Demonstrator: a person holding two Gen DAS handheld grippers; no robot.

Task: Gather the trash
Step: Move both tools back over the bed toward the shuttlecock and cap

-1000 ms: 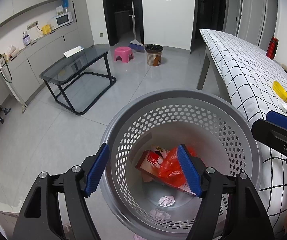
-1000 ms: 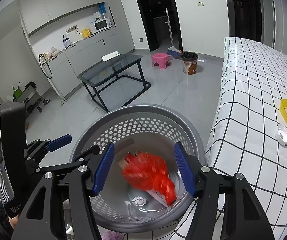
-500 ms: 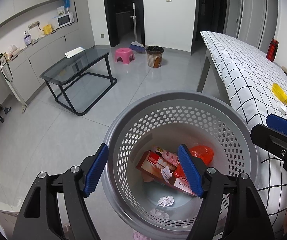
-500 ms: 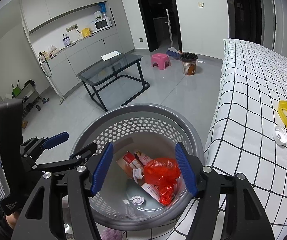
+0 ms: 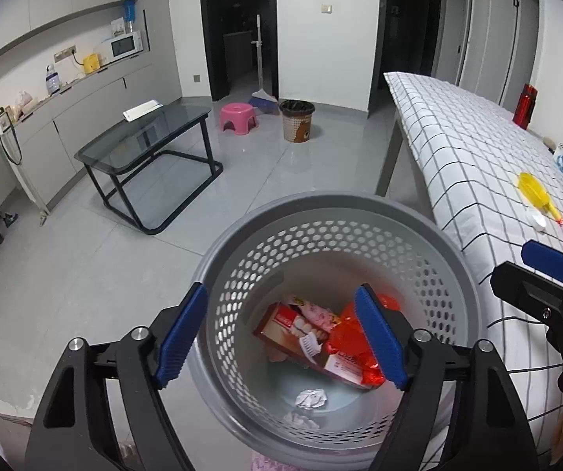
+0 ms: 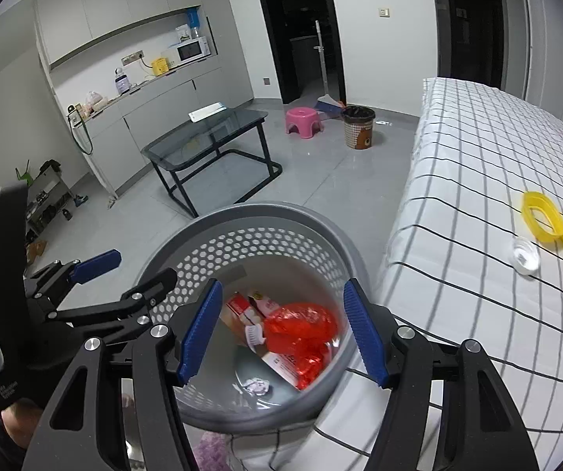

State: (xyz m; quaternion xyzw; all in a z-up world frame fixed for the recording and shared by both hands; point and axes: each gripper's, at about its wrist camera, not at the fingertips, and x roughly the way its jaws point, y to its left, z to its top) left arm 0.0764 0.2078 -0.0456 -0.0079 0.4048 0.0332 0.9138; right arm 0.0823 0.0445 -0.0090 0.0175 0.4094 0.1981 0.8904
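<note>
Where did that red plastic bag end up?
In both views the red plastic bag lies inside the grey basket, on the toothpaste box, beside the checked table.

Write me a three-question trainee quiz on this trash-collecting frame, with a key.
1. True or false: the red plastic bag lies inside the grey basket.
2. Where is the yellow scoop? A) checked tablecloth B) floor C) basket
3. What white item rests on the toothpaste box?

Key: 1 true. 2 A. 3 a toothbrush head.
</note>
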